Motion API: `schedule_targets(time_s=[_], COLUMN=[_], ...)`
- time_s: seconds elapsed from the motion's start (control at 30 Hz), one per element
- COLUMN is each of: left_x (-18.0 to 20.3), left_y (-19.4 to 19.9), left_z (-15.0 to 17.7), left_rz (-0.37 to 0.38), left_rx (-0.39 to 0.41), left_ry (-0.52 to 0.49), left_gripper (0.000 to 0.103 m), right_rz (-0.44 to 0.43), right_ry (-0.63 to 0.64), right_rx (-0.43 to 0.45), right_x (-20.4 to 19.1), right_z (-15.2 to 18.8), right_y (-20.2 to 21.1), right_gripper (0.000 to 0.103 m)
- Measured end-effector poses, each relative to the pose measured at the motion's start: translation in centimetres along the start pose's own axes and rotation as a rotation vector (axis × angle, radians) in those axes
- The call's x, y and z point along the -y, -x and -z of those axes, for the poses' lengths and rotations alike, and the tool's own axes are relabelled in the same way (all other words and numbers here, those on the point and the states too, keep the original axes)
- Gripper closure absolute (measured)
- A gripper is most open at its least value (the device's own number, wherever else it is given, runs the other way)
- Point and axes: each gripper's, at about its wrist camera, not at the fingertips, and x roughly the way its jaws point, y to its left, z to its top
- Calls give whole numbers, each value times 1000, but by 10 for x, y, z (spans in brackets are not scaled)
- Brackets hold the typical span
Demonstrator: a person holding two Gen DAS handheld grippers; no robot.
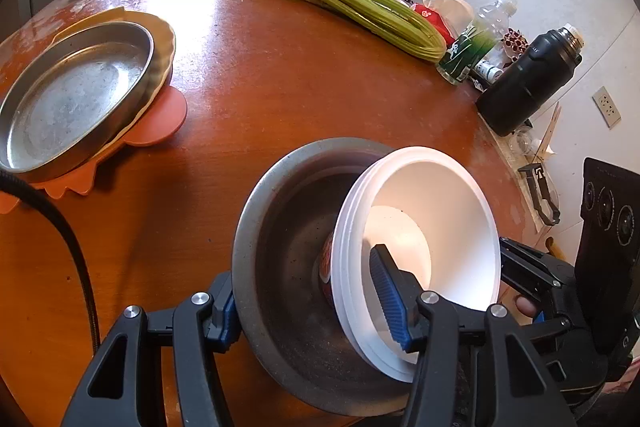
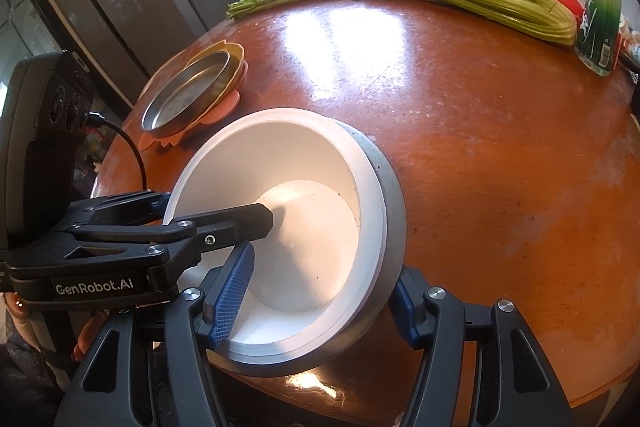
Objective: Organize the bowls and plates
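Both tongs angle steeply down at the near edge of the round wooden table point(image 1: 280, 75), meeting over one nested set of bowls. The left gripper point(image 1: 308, 311) straddles the near rims: its outer finger point(image 1: 224, 315) sits outside the wall of the steel bowl point(image 1: 288, 227), its inner blue pad point(image 1: 386, 299) lies inside the white bowls point(image 1: 440, 211), so the jaws stand about half open with metal and white walls together between them — whether the pads actually press, I cannot tell. The white bowls are a stack tipped on edge within the steel bowl, leaning toward the right-hand tool. The right gripper point(image 2: 320, 303) takes the set from the opposite side, one ribbed pad point(image 2: 234, 291) inside the white bowls point(image 2: 304, 235), the other finger point(image 2: 408, 311) outside the steel bowl point(image 2: 392, 211); again half wide, contact unclear. In the right wrist view the left tool's arm crosses just ahead of that inner pad, reaching into the white hollow. A fingertip point(image 1: 526, 305) shows under the right tool. Well beyond the left tongs, a steel pan point(image 1: 76, 95) rests on a cream plate point(image 1: 162, 51) over an orange mat point(image 1: 160, 123) — far ahead lie celery stalks point(image 1: 360, 11).
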Motion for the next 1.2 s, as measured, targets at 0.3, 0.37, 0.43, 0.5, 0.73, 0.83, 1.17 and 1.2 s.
schedule_targets(time_s=[0.3, 0.37, 0.43, 0.5, 0.73, 0.83, 1.17, 1.2], left_x=[-1, -1, -2, -3, -9, -12, -29, -30], left_y=[2, 3, 4, 5, 10, 16, 32, 34], left_z=[1, 0, 0, -1, -2, -2, -9, -9], left_rz=[-3, -4, -4, -4, -3, -10, -27, -27], left_rx=[1, 5, 9, 11, 23, 38, 60, 62], left_ry=[6, 6, 8, 11, 21, 22, 46, 46], left_gripper=[47, 47, 47, 47, 47, 47, 46, 46], right_rz=[-8, -9, -9, -9, -11, -19, -26, -27], right_ry=[-1, 2, 5, 9, 21, 32, 75, 78], right_rx=[-3, -2, 1, 0, 0, 3, 4, 4], right_x=[0, -1, -3, -5, -10, -15, -36, -37], right_z=[-1, -2, -3, -4, -8, -13, -28, -30], right_y=[1, 1, 1, 1, 2, 3, -2, -3], right_gripper=[38, 38, 38, 38, 38, 38, 38, 38])
